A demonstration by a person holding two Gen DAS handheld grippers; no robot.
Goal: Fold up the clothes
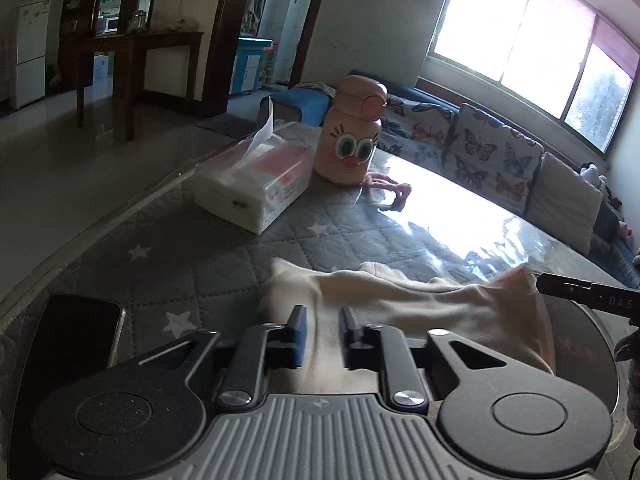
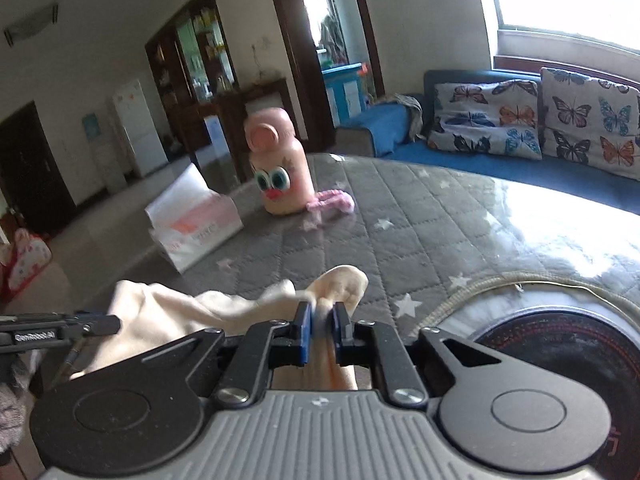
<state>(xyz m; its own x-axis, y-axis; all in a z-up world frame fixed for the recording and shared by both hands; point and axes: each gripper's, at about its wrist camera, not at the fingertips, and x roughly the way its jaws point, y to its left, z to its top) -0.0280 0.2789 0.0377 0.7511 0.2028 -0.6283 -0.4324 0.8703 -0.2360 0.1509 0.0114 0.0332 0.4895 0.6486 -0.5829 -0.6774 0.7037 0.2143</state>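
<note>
I have a cream garment (image 1: 400, 300) bunched up on the near part of the grey quilted table cover (image 1: 208, 256), and both tongs are on it.

My right gripper (image 2: 322, 328) is clamped down on a fold of the cloth (image 2: 176, 312): the two blue-padded fingers (image 2: 305, 332) stand close together with a ridge of fabric squeezed between them, and a rounded end of the cloth pokes up just past the tips. The rest of the garment trails off to the left, towards the dark tip of the other tool at the edge of the view.

My left gripper (image 1: 322, 328) sits over the cloth with its fingers (image 1: 298, 330) a moderate gap apart. Fabric fills the space between them, but the view is blurred there and I cannot tell whether the pads are pressing it.

Farther back on the table stand a pink cartoon-faced bottle (image 1: 352, 136) and, just beside it, a tissue pack (image 1: 256, 184). A pink strap (image 1: 390, 190) lies next to the bottle. A dark phone (image 1: 76, 332) rests near the left gripper. A round black disc (image 2: 560, 352) lies near the right one.
</note>
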